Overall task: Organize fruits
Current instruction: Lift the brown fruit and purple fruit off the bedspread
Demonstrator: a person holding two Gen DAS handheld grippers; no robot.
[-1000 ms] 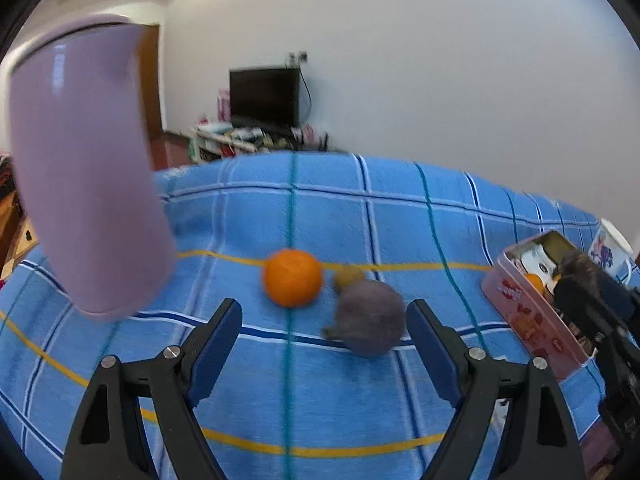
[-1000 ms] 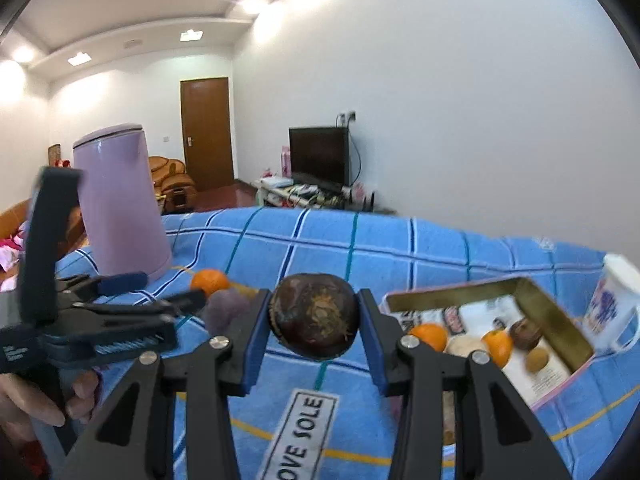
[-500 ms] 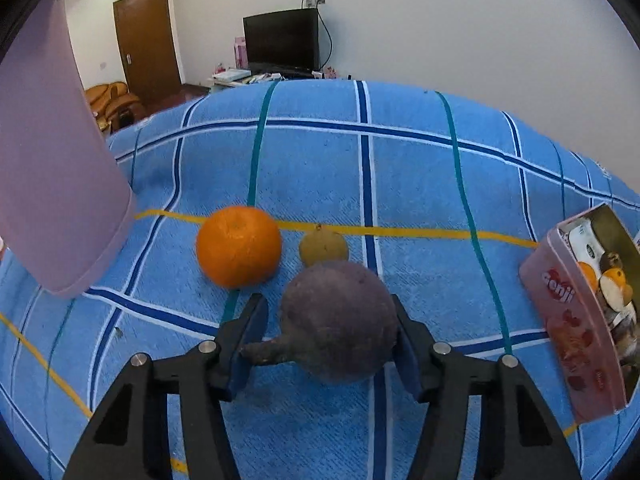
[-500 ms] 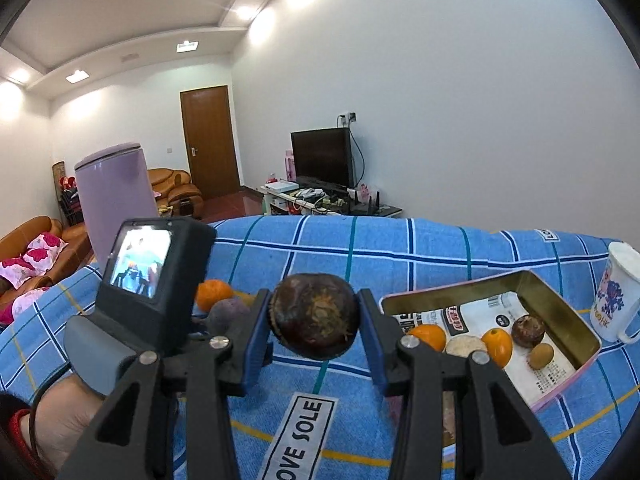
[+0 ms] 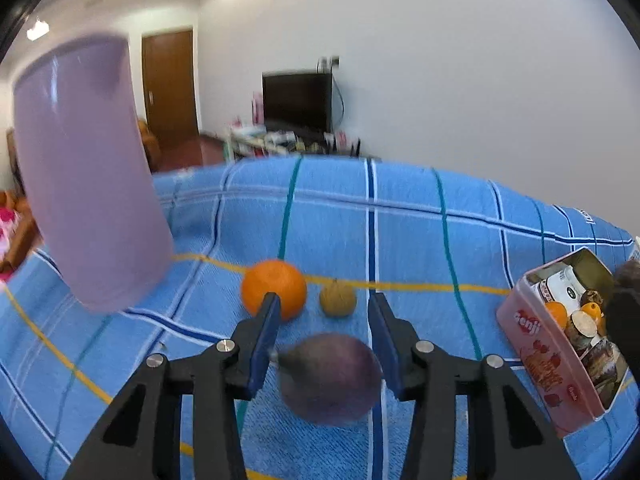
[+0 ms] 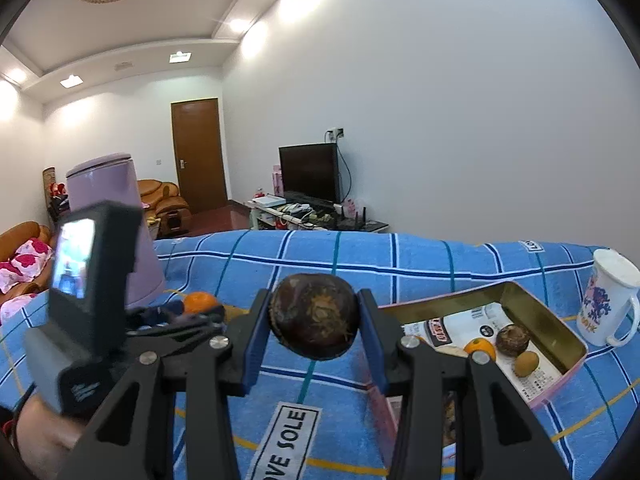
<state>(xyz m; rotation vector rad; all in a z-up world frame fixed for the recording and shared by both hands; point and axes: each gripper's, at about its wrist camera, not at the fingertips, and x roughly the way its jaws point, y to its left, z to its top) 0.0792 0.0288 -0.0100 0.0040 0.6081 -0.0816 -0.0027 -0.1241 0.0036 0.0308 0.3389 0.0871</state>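
Note:
A purple fruit (image 5: 328, 380) with a short stem sits blurred between the jaws of my left gripper (image 5: 324, 298). The jaws are closing and the pads meet its two sides. Whether it still rests on the blue checked cloth (image 5: 400, 240) I cannot tell. Just beyond the fingertips lie an orange (image 5: 274, 290) and a small yellow-brown fruit (image 5: 338, 299). My right gripper (image 6: 314, 294) is shut on a dark brown round fruit (image 6: 314, 320), held above the cloth left of the pink tin (image 6: 560, 322). The tin (image 5: 532, 344) holds several small fruits on printed paper.
A tall lilac kettle (image 5: 88, 184) stands on the cloth at the left, close to the orange. A white printed mug (image 6: 608, 300) stands right of the tin. In the right wrist view the left gripper's camera body (image 6: 88, 280) and a hand (image 6: 40, 440) fill the lower left.
The left jaws have narrowed from wide apart to the purple fruit's sides. The left gripper moved in over the fruit, then tipped up and back. The right gripper keeps its dark fruit, unmoved.

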